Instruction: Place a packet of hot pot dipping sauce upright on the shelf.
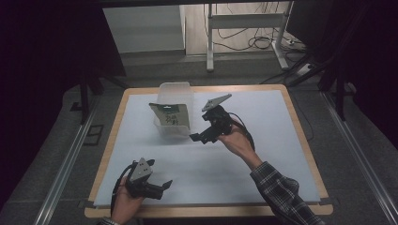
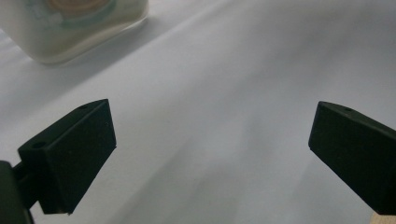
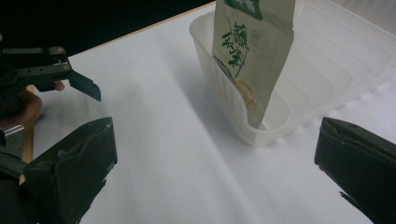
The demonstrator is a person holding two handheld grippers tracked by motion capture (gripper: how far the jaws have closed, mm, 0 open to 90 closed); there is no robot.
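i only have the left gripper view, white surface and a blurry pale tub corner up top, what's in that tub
Observer: A cream-and-green printed pouch stands leaning in the translucent plastic tub.
Operator: is the right gripper holding it
Observer: No, the right gripper is open, beside the tub's near end and apart from the pouch.
Operator: where am i on the table
Observer: The left gripper is open, low over the white table cover near the front edge.

The pouch (image 3: 252,51) standing in the bin (image 3: 327,84) bears green Chinese brush characters — too stylised to read.
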